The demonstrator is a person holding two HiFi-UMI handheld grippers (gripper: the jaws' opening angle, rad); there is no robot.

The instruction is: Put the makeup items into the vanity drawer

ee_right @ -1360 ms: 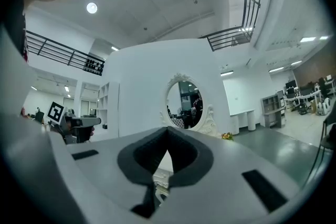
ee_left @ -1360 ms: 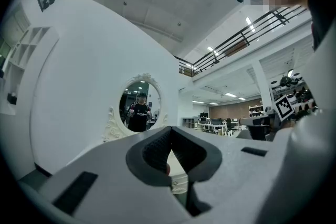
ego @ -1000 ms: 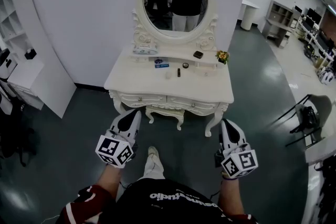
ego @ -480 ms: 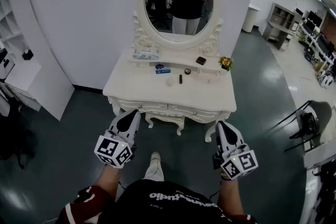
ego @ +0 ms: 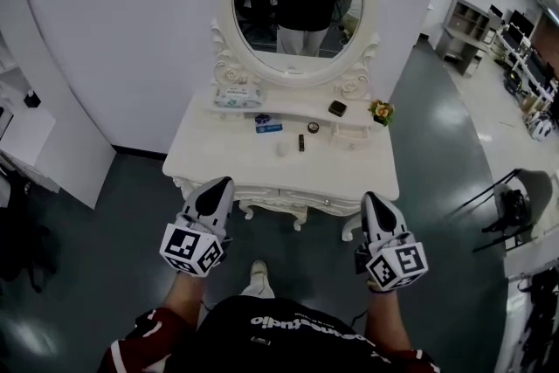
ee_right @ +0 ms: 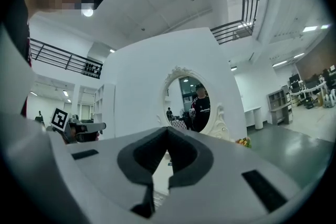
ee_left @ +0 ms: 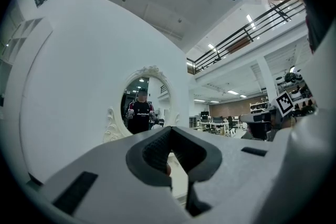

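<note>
Head cam: up on the person, looking fwd & steeply down at vanity table (ego: 218, 157) just ahead. Oval mirror (ego: 301, 0) sits at frame top, left gripper (ego: 217, 183) & right gripper (ego: 370, 198) low in frame. Each gripper cam rides behind its own jaws, low, tilted up twd the mirror, from left & right resp. All 3 share mirror + a bit of tabletop. Each gripper cam also catches the other's marker cube (ee_left: 284, 103).

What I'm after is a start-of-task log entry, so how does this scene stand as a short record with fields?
furniture: white vanity below oval mirror
drawer: front looks closed
on top: tissue pack, blue box, dark compact, small jar, dark tube, flowers
left gripper: shut, empty, in front of the vanity
right gripper: shut, empty, likewise
progress: items not yet in drawer
</note>
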